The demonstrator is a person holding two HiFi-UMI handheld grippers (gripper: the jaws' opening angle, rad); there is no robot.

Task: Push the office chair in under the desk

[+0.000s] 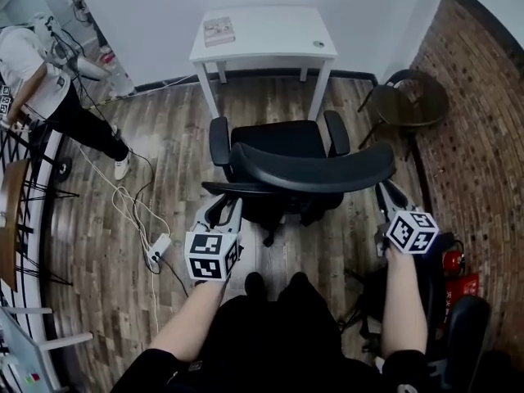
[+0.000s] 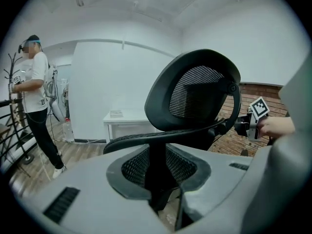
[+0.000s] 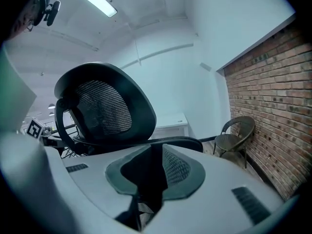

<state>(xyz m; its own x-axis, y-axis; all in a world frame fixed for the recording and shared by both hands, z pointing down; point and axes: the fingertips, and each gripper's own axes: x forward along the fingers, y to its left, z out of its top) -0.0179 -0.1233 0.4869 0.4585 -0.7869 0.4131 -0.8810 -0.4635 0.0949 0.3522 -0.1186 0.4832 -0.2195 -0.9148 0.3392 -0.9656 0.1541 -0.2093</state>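
Observation:
A black mesh office chair (image 1: 278,142) stands on the wooden floor with its seat toward the white desk (image 1: 262,39) and its curved backrest (image 1: 315,173) toward me. My left gripper (image 1: 223,210) is at the backrest's left end. In the left gripper view, the left gripper (image 2: 158,179) is shut on the dark backrest edge (image 2: 156,165). My right gripper (image 1: 385,195) is at the backrest's right end. In the right gripper view, the right gripper (image 3: 146,179) has the black backrest edge (image 3: 148,174) filling its gap. The space under the desk is bare floor.
A book (image 1: 219,29) lies on the desk. A wicker chair (image 1: 413,101) stands by the brick wall at right. A person (image 1: 41,80) stands at the far left beside a rack. A power strip (image 1: 158,246) with cables lies on the floor at left. A red extinguisher (image 1: 458,277) sits low at right.

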